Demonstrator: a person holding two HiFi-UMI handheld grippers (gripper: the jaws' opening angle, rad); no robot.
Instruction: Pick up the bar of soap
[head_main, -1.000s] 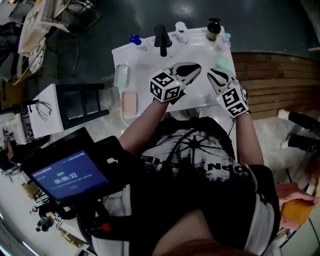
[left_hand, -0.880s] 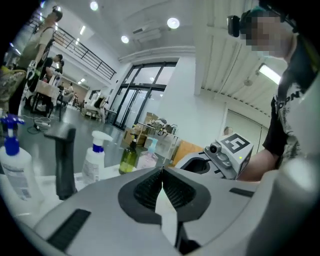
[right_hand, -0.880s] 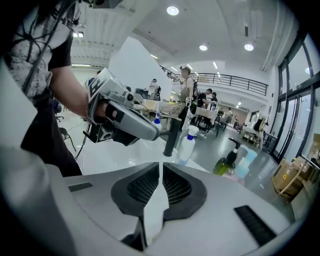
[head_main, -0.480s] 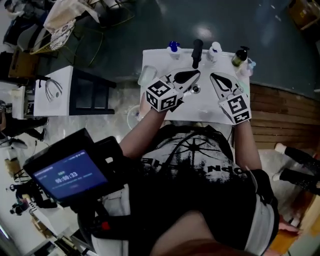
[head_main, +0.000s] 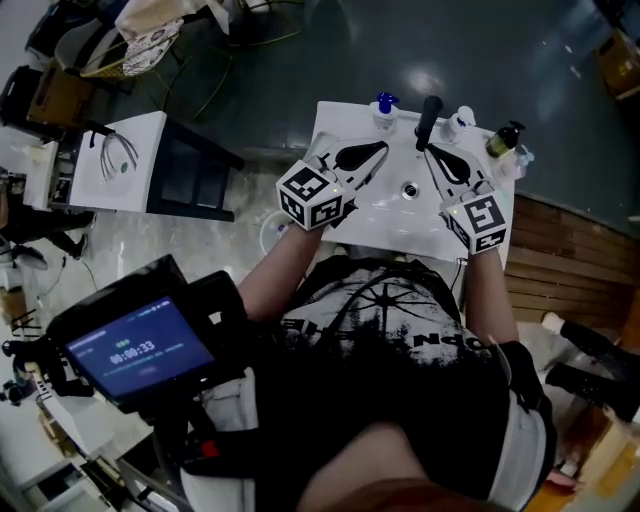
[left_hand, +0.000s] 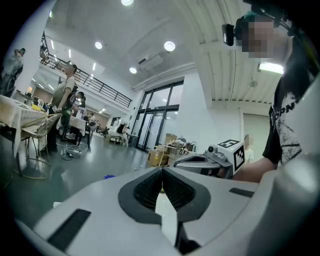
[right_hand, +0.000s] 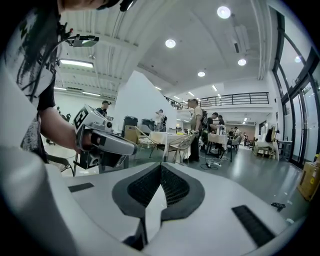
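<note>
The left gripper (head_main: 383, 148) and the right gripper (head_main: 429, 152) are hovering side by side over the white washstand (head_main: 395, 215), both pointing away from the person. Each is keeping its jaws pressed together with nothing between them. Each gripper view is catching the other gripper just off to one side.

The black tap (head_main: 430, 115) is standing at the far rim between the two tips, and the drain (head_main: 410, 189) is lying nearer, in the gap between the grippers. A blue-capped bottle (head_main: 383, 103), a white bottle (head_main: 462, 120) and a dark pump bottle (head_main: 503, 140) are lining the back edge.

The left gripper's marker cube (head_main: 312, 195) and the forearm behind it are covering the washstand's left side. The bar of soap is not showing in any view, so its place cannot be told.

A white-topped black side table (head_main: 130, 160) is standing to the left of the washstand. A screen device (head_main: 140, 350) is showing low at the left of the head view.
</note>
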